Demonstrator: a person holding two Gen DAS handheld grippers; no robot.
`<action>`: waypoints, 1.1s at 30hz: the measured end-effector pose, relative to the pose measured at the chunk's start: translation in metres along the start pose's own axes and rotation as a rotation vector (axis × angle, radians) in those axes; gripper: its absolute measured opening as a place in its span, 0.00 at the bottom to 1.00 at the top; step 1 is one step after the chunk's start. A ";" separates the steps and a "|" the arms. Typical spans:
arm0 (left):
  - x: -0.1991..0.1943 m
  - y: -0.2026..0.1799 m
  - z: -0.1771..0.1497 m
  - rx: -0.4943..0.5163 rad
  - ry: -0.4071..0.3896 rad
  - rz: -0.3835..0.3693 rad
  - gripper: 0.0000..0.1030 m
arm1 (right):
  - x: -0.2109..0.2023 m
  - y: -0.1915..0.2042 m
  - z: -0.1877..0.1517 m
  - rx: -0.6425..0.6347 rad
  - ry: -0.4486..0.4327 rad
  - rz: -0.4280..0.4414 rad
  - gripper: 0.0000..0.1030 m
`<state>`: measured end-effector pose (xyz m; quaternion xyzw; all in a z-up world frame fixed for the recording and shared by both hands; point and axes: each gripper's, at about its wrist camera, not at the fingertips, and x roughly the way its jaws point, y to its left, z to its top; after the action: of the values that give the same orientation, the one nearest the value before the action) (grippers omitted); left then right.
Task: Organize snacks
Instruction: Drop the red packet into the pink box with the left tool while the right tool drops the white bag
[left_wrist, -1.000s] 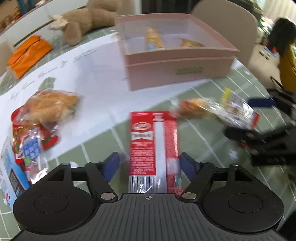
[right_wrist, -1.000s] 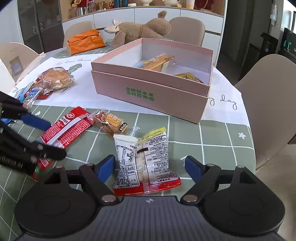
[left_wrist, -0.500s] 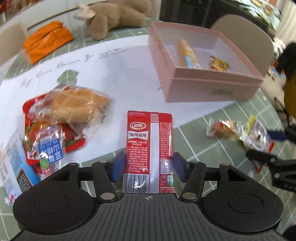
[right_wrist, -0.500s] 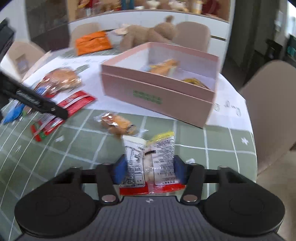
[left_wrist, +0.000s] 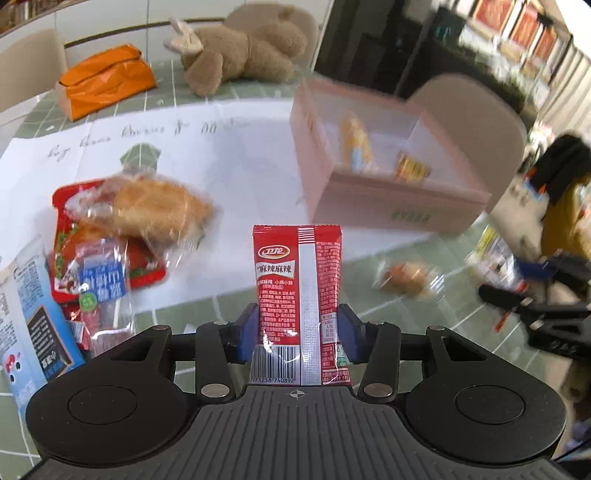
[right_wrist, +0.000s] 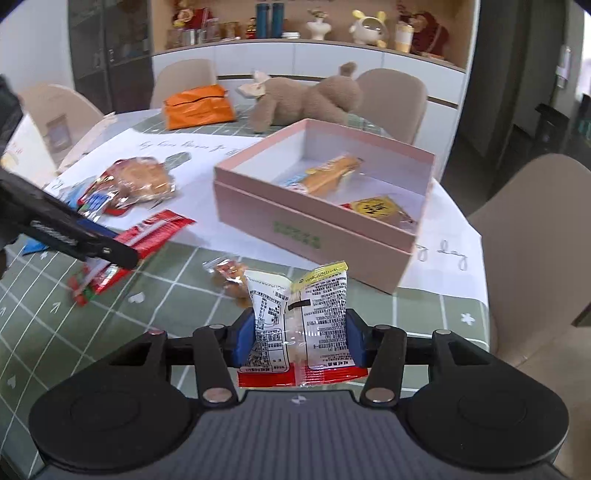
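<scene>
My left gripper (left_wrist: 297, 326) has a red snack packet (left_wrist: 295, 280) standing upright between its blue pads. The jaws are closing and the pads press its sides. The right wrist view shows that packet (right_wrist: 155, 230) lifted off the green table. My right gripper (right_wrist: 299, 336) is shut on a white and yellow printed snack packet (right_wrist: 299, 310), held above the table. The open pink box (right_wrist: 314, 221) stands just beyond, with a long orange snack (right_wrist: 328, 173) and a yellow packet (right_wrist: 376, 206) inside. A small clear-wrapped orange snack (right_wrist: 229, 273) lies on the table in front of the box.
A bagged bread roll (left_wrist: 147, 206) lies on red packets at the left, next to a blue and white packet (left_wrist: 26, 325). A stuffed toy (right_wrist: 306, 99) and an orange pouch (right_wrist: 199, 107) sit at the far side. Beige chairs (right_wrist: 535, 240) ring the table.
Both grippers closed on the packets that lay between their fingers and raised them off the table. The left view swung, so the pink box now sits further right.
</scene>
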<state>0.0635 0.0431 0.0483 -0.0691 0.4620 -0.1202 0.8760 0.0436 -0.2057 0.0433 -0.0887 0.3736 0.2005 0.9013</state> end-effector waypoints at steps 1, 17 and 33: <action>-0.008 -0.002 0.006 -0.017 -0.023 -0.027 0.48 | -0.001 -0.002 0.001 0.007 -0.004 -0.002 0.48; 0.000 -0.014 0.169 -0.128 -0.142 -0.188 0.53 | -0.007 -0.053 0.147 0.021 -0.212 -0.081 0.72; -0.056 0.090 -0.013 -0.181 -0.102 0.276 0.53 | 0.046 0.023 0.013 -0.043 0.084 0.128 0.72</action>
<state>0.0354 0.1455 0.0648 -0.0895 0.4310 0.0470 0.8967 0.0718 -0.1672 0.0198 -0.0925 0.4117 0.2619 0.8680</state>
